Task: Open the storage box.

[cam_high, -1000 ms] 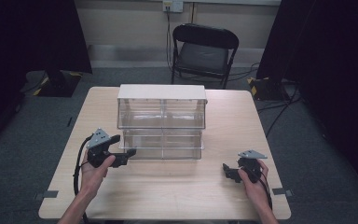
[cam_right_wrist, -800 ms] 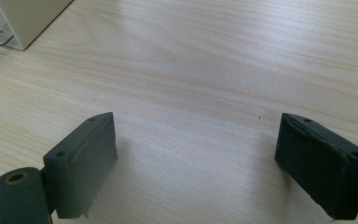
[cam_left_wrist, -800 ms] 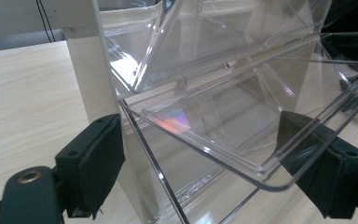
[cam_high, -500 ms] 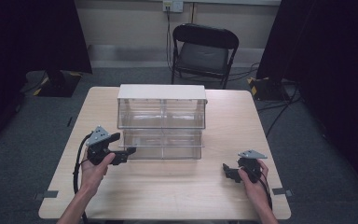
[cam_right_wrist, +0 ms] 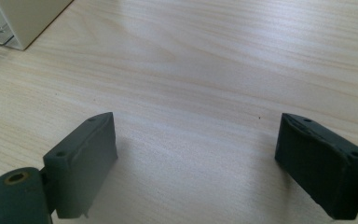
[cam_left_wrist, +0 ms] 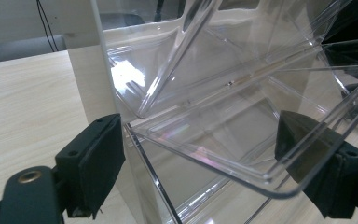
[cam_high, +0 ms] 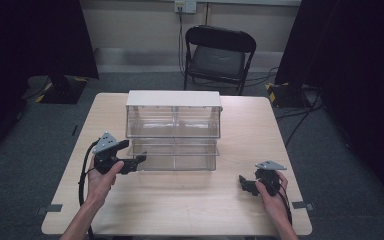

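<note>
A clear plastic drawer cabinet (cam_high: 172,130) with a white frame stands in the middle of the table. My left gripper (cam_high: 131,152) is at its lower left drawer. In the left gripper view that gripper (cam_left_wrist: 196,154) is open, its jaws wide on either side of the clear drawer's (cam_left_wrist: 223,140) front corner, which sticks out of the white frame (cam_left_wrist: 91,88). Whether a jaw touches the plastic I cannot tell. My right gripper (cam_high: 244,184) rests low near the table's front right, apart from the cabinet. In its own view the right gripper (cam_right_wrist: 196,149) is open over bare wood.
The wooden table (cam_high: 260,125) has bare room on both sides of the cabinet and along the front. A black folding chair (cam_high: 219,55) stands behind the table. The cabinet's lower corner (cam_right_wrist: 23,18) shows at the upper left of the right gripper view.
</note>
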Available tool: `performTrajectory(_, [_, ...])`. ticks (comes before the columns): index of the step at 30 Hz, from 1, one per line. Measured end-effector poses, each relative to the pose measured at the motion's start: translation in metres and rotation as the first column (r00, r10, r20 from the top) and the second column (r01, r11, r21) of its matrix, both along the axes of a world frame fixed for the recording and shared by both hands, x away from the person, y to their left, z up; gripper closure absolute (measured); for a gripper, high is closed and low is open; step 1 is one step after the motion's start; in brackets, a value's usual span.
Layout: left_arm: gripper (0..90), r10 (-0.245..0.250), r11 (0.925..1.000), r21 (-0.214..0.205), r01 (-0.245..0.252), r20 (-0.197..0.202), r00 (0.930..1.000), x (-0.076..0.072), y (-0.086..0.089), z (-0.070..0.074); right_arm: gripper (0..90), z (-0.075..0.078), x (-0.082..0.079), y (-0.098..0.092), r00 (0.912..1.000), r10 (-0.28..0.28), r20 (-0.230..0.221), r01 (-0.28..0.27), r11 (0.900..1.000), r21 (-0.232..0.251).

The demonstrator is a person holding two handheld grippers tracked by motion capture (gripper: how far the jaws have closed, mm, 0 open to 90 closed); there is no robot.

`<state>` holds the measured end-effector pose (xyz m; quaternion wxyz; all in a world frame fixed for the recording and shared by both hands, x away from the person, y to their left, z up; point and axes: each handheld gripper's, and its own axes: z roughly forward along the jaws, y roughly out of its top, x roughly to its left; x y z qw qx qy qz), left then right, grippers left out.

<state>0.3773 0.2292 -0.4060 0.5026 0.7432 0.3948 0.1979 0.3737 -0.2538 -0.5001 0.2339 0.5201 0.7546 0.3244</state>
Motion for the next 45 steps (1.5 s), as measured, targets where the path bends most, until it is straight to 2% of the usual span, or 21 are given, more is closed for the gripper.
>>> performTrajectory(29, [15.2,0.005,0.9998,-0.018,-0.005,0.003,1.0000,0.005,-0.004,0.002,11.9,0.000,0.000,0.000,1.0000,0.000,0.000,0.000,1.0000,0.000])
performTrajectory(37, [15.2,0.003,0.9998,-0.022,-0.003,0.025,0.9997,0.006,-0.006,0.011,11.9,0.000,0.000,0.000,1.0000,0.000,0.000,0.000,1.0000,0.000])
performTrajectory(45, [15.1,0.000,0.9997,-0.026,0.001,0.026,0.9997,0.008,-0.007,0.012,11.9,0.000,0.000,0.000,1.0000,0.000,0.000,0.000,1.0000,0.000])
